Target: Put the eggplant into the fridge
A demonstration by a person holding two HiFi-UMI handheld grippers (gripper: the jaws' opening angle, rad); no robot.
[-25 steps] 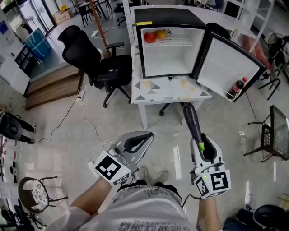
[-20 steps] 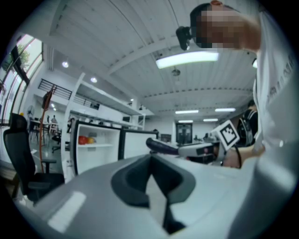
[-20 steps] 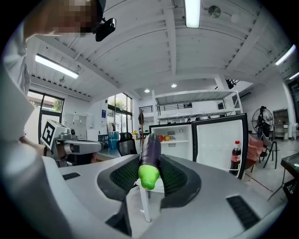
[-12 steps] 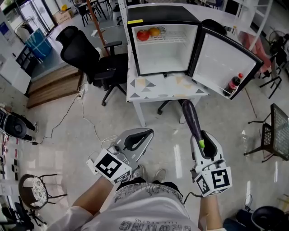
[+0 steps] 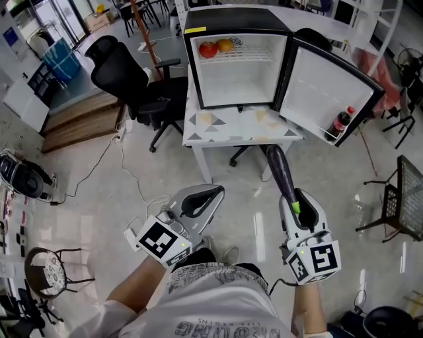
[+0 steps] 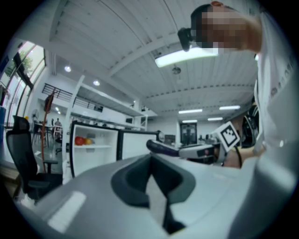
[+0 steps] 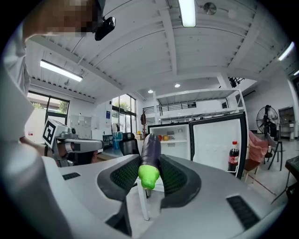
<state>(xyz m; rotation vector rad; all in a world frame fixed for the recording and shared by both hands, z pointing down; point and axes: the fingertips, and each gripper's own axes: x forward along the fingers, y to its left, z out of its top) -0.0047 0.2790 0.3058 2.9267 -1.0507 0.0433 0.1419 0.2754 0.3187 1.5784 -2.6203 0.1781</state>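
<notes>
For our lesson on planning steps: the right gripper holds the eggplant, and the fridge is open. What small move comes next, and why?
Probably carry the right gripper forward toward the fridge: it grips the eggplant by its green end, the door stands open, and the fridge is some way ahead.

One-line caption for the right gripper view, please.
Right gripper holding the eggplant by its green end, pointed at the open fridge, fruit inside, a bottle in its door.
</notes>
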